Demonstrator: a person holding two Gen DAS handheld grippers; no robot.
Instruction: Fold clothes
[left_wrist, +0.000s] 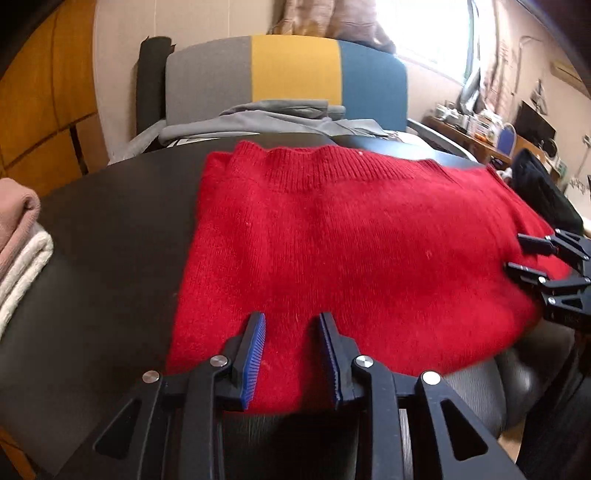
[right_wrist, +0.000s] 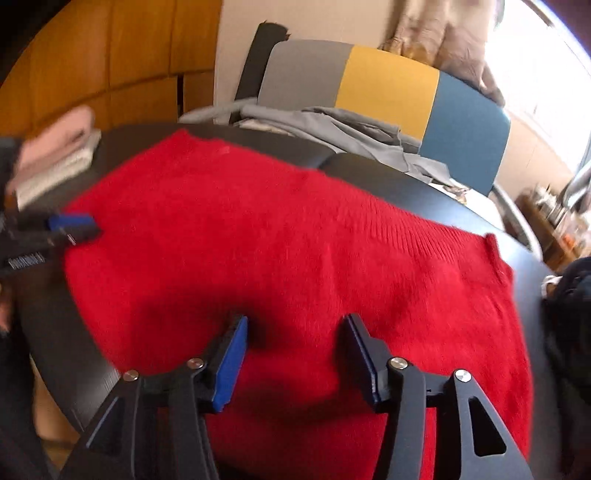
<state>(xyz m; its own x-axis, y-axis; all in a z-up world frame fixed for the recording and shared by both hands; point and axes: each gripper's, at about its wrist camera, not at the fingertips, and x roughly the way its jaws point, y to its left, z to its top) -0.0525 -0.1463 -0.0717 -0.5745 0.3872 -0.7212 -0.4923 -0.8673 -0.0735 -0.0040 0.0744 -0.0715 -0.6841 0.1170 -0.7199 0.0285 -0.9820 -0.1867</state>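
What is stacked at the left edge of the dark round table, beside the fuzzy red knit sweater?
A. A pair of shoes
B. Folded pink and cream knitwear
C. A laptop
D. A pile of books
B: at the left edge of the dark round table, apart from the fuzzy red knit sweater, lies a stack of folded pink and cream knitwear.

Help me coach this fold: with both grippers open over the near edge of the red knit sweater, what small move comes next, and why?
Probably lower both and close on the near hem. The left gripper and right gripper hang open over the red knit sweater, gripping nothing. It lies flat on the dark table, ribbed edge at the far side.
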